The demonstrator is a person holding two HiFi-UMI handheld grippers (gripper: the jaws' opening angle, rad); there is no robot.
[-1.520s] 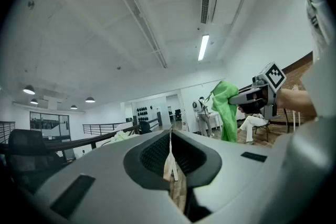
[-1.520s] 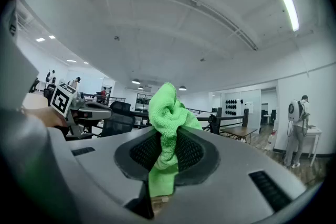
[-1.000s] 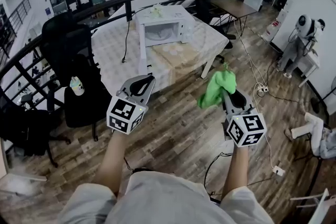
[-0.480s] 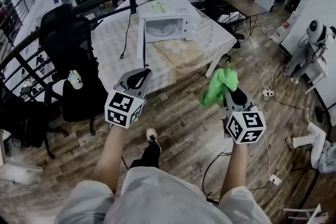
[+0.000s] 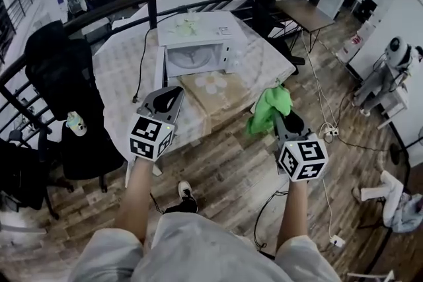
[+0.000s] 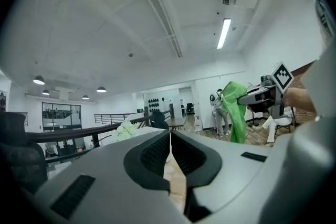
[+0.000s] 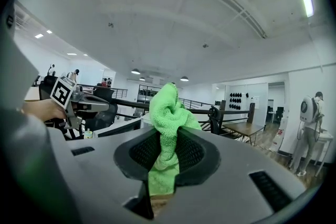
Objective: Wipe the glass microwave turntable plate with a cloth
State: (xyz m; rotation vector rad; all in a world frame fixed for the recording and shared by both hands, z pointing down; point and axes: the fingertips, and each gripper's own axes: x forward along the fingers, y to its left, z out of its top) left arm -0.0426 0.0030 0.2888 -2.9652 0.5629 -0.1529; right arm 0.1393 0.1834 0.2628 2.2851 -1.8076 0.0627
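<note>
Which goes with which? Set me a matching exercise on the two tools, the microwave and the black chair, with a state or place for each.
1 left tool
2 right tool
3 microwave
4 black chair

A on the table
B shut, nothing in it
C beside the table
D shut on the green cloth

Pairs: 1-B, 2-D, 3-A, 4-C

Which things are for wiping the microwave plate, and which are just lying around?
For the job:
- green cloth, pinched in the right gripper
- microwave on the table
- left gripper, shut and empty

Just lying around:
- black chair
- wooden desk
- power strip on the floor
</note>
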